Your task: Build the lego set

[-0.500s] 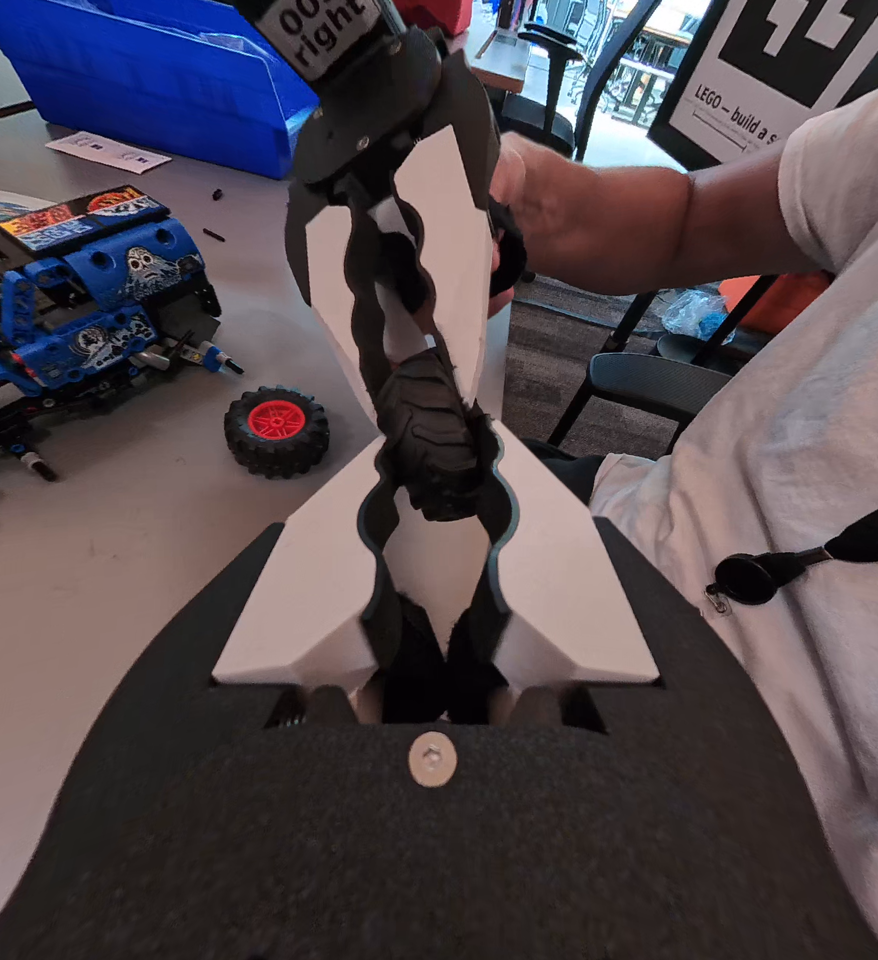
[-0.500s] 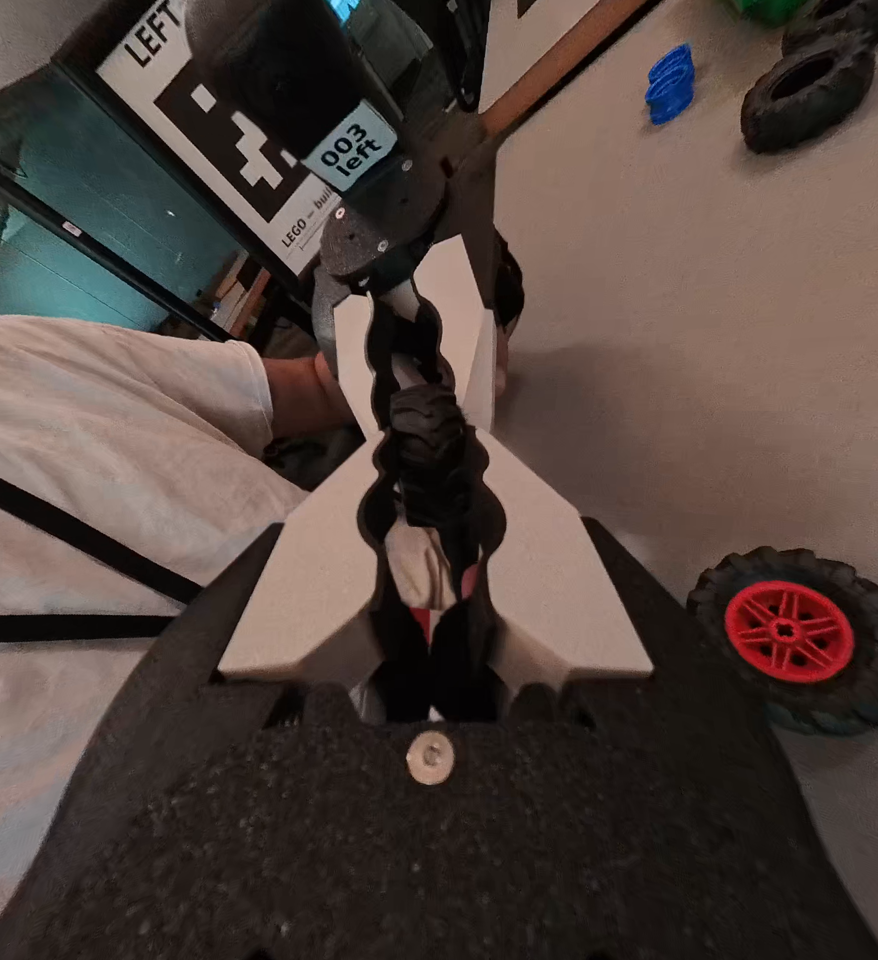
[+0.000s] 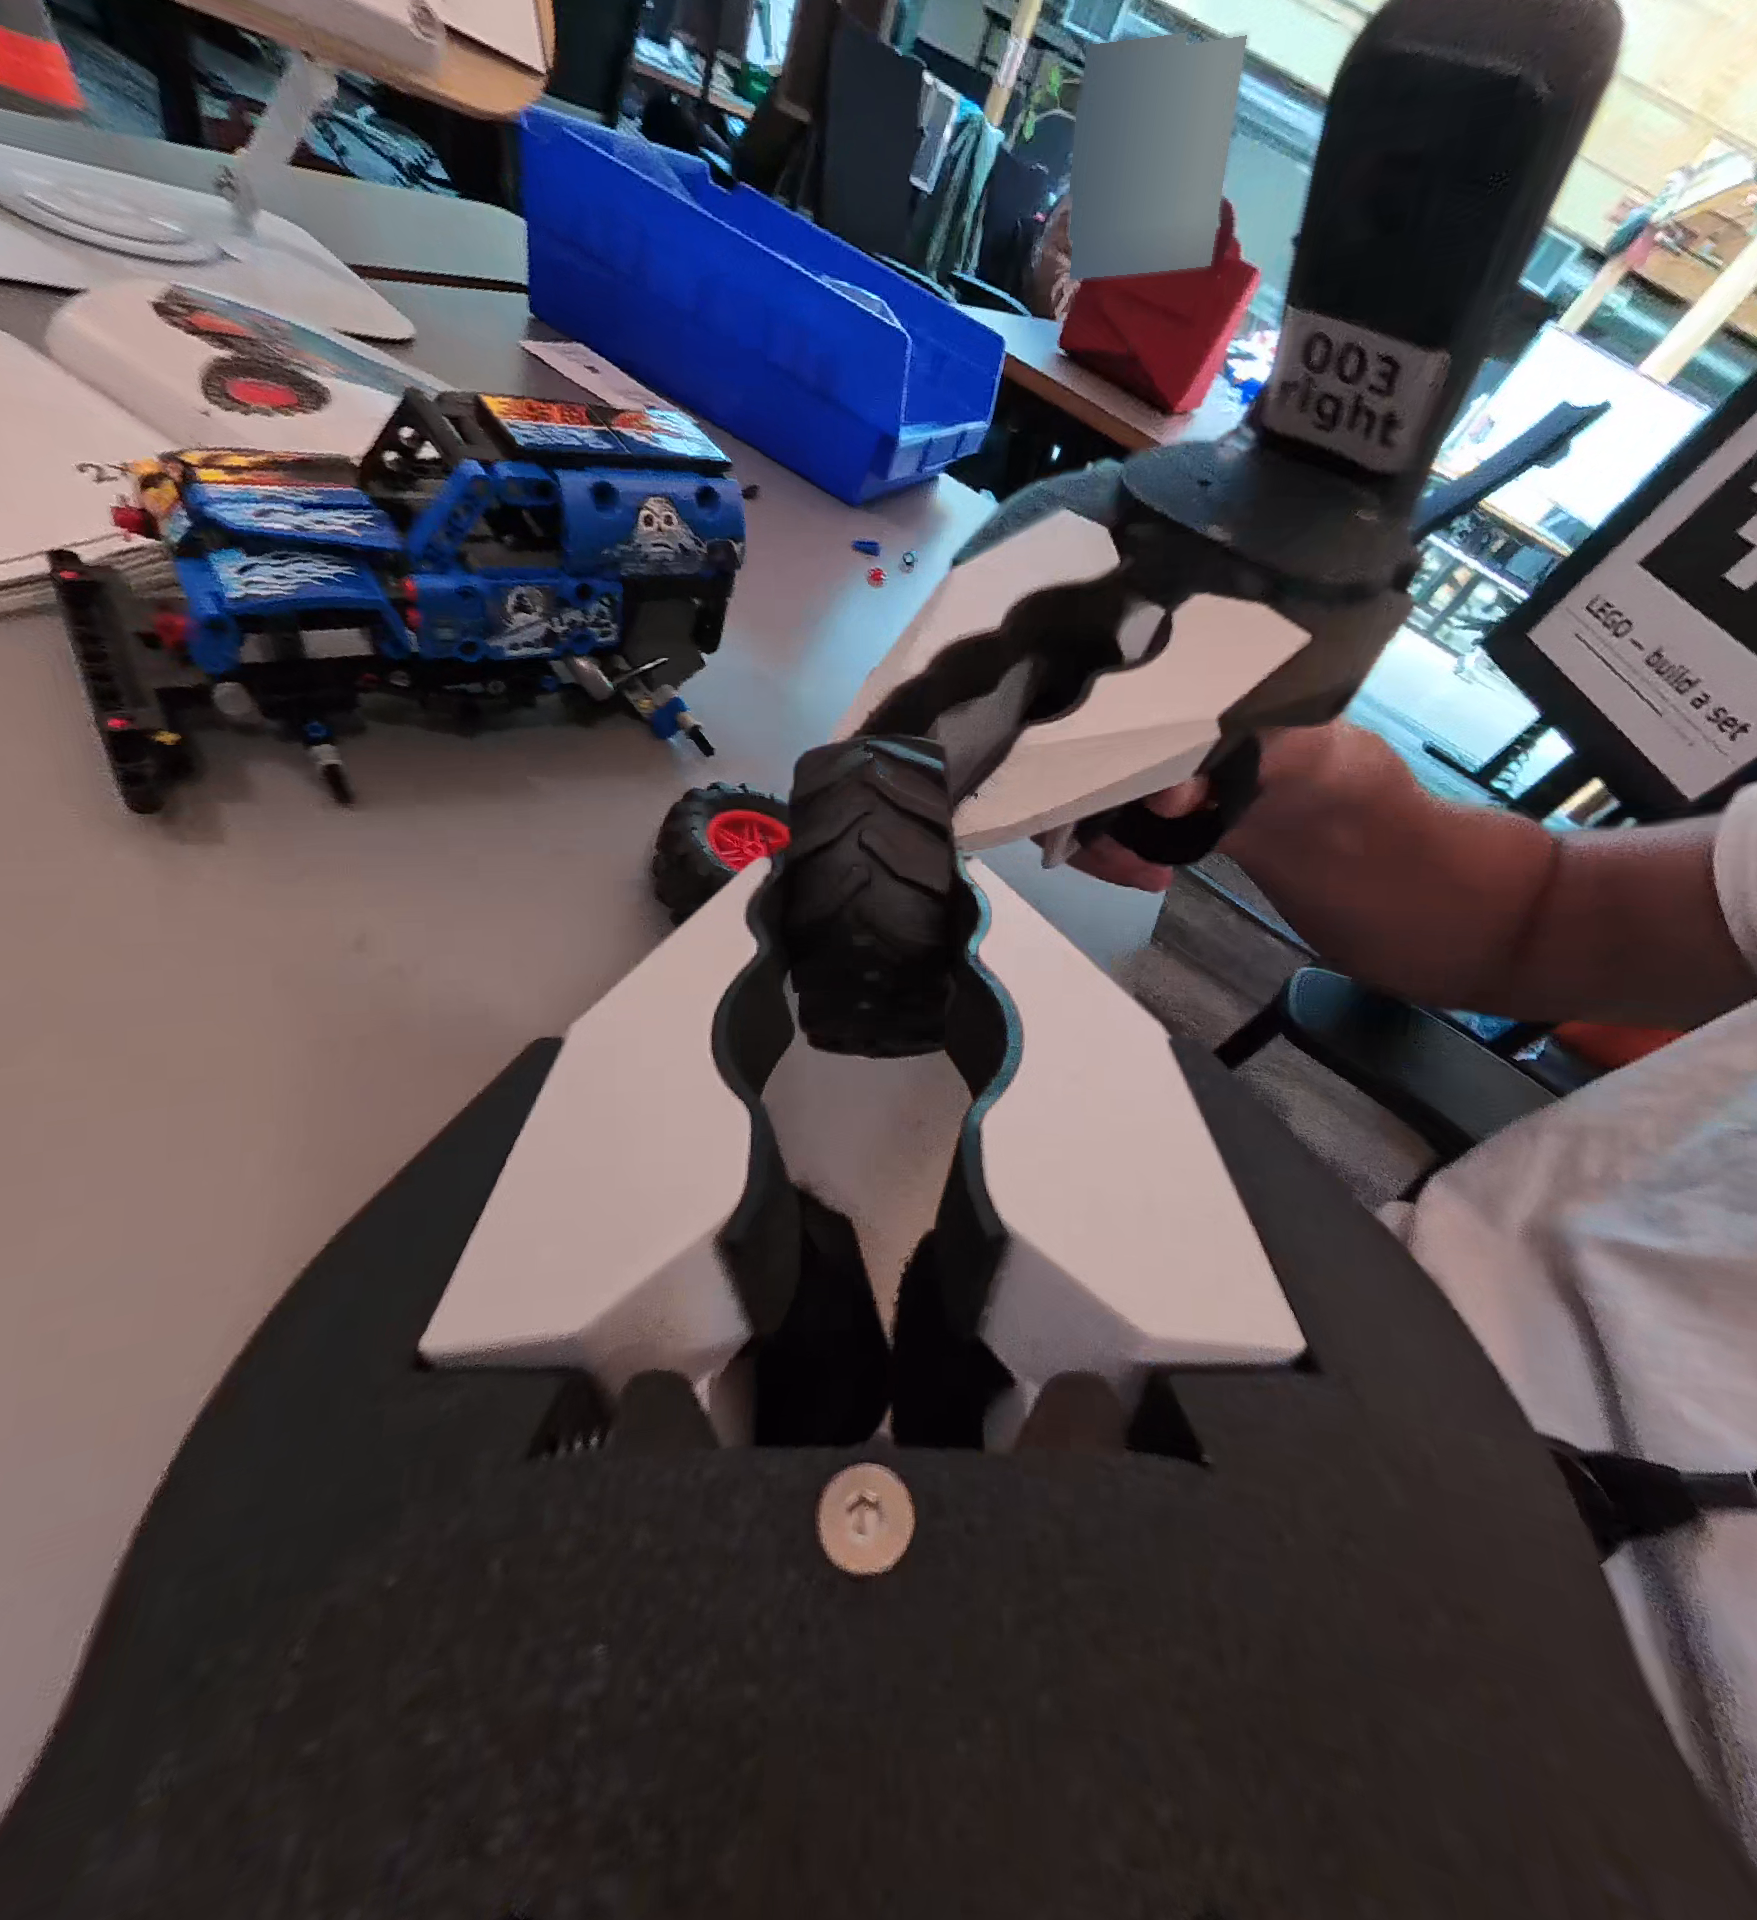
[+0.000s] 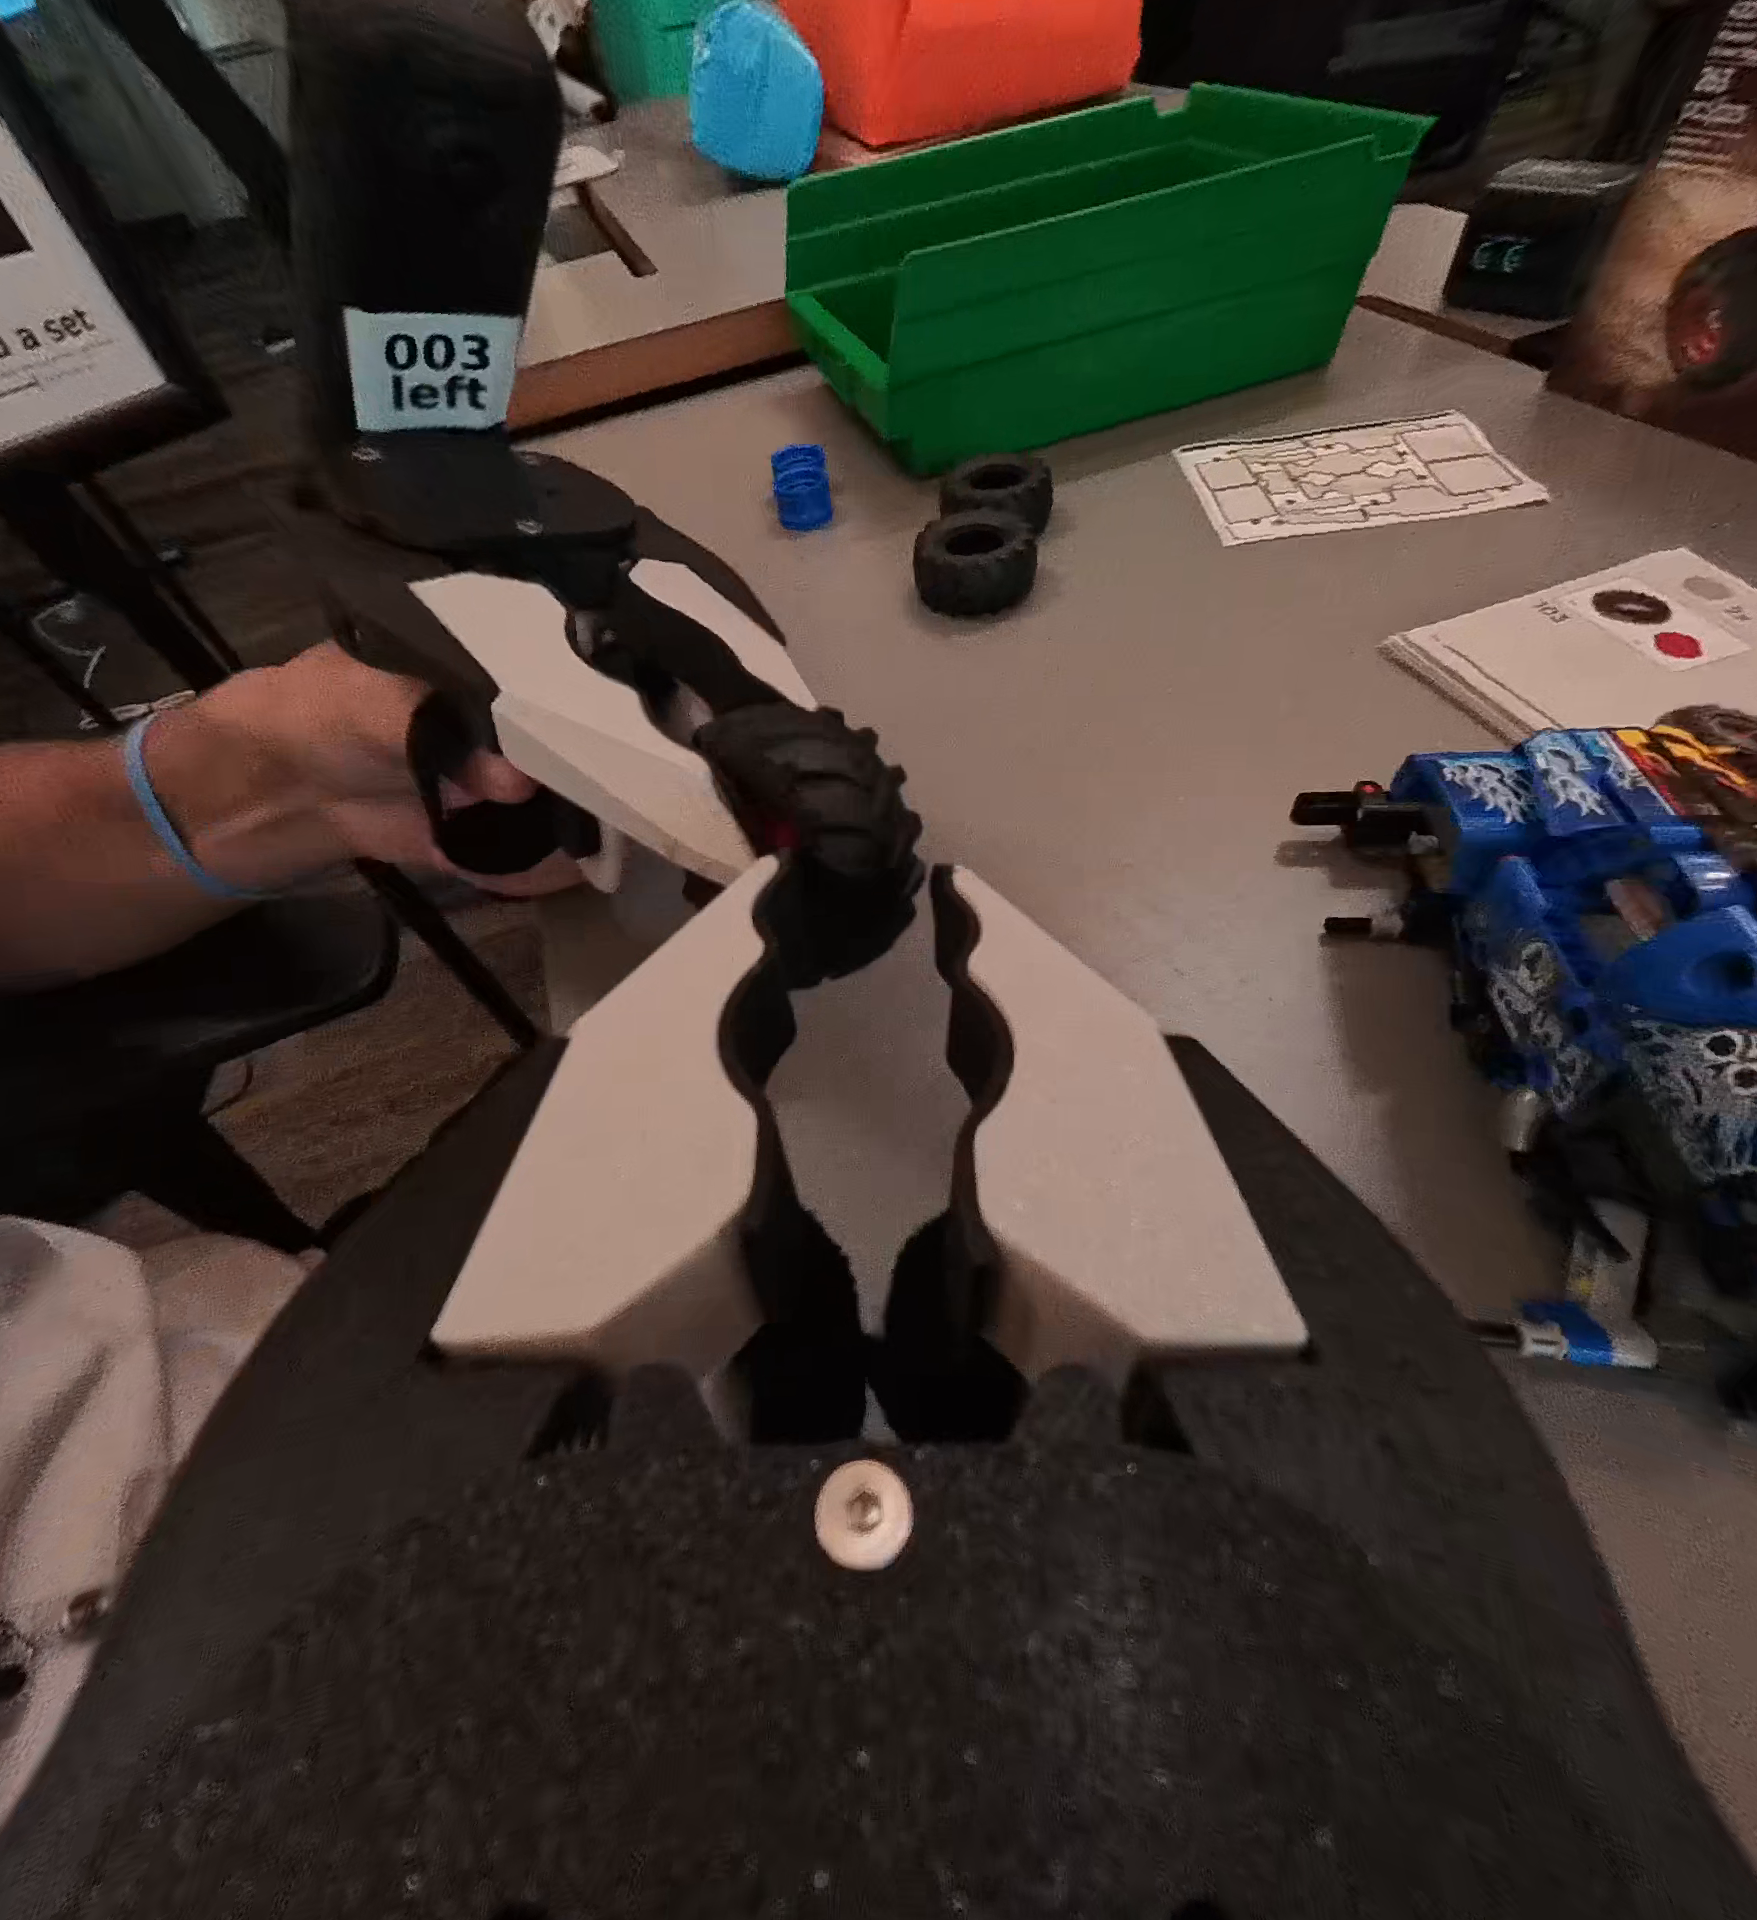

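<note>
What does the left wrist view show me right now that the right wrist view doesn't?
Only the left wrist view shows the blue bin and the finished wheel with a red hub lying on the table. Only the right wrist view shows the green bin, two bare tires and the blue spring. Both show the black tire held in the left gripper, the right gripper meeting it, and the blue truck.

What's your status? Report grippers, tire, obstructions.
Left gripper shut on black tire, off the table. Right gripper tips at the same tire, grip unclear. Blue truck apart on the table; nothing in between.
</note>
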A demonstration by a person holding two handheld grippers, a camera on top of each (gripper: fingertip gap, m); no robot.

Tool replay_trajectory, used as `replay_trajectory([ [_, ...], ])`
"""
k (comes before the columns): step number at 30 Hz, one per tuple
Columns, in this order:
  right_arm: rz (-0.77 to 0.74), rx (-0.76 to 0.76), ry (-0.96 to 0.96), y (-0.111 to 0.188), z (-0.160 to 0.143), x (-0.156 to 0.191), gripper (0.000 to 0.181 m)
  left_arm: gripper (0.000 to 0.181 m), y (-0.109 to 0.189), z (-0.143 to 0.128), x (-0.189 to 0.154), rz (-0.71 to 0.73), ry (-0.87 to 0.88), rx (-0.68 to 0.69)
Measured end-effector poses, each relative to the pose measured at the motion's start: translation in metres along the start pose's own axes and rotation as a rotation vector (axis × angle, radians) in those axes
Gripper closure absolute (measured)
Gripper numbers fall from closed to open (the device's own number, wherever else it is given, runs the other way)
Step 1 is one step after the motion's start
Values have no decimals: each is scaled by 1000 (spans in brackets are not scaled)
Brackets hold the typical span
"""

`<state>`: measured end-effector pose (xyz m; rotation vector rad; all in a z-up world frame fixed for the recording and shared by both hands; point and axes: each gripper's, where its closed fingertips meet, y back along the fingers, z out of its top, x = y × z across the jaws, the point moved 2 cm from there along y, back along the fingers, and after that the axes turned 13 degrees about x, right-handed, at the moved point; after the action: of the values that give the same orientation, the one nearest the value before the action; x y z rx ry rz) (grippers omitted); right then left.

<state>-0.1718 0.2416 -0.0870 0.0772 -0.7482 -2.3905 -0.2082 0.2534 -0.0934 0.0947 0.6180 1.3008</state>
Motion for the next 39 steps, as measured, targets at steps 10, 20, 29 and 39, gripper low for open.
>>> replay_trajectory([
  [10, 194, -64, -281, 10, 3, 3, 161, 158, -3, 9, -13, -58, -14, -125],
  [20, -196, -115, -225, 10, 4, 5, 143, 158, 2, 26, -4, -112, 200, -346],
  [29, -8, -138, -143, 21, 12, 19, 156, 157, 6, 24, -22, -284, 170, -276],
  [39, -89, -71, -3, 27, 10, 20, 156, 155, 7, 17, -25, -218, 11, -174],
])
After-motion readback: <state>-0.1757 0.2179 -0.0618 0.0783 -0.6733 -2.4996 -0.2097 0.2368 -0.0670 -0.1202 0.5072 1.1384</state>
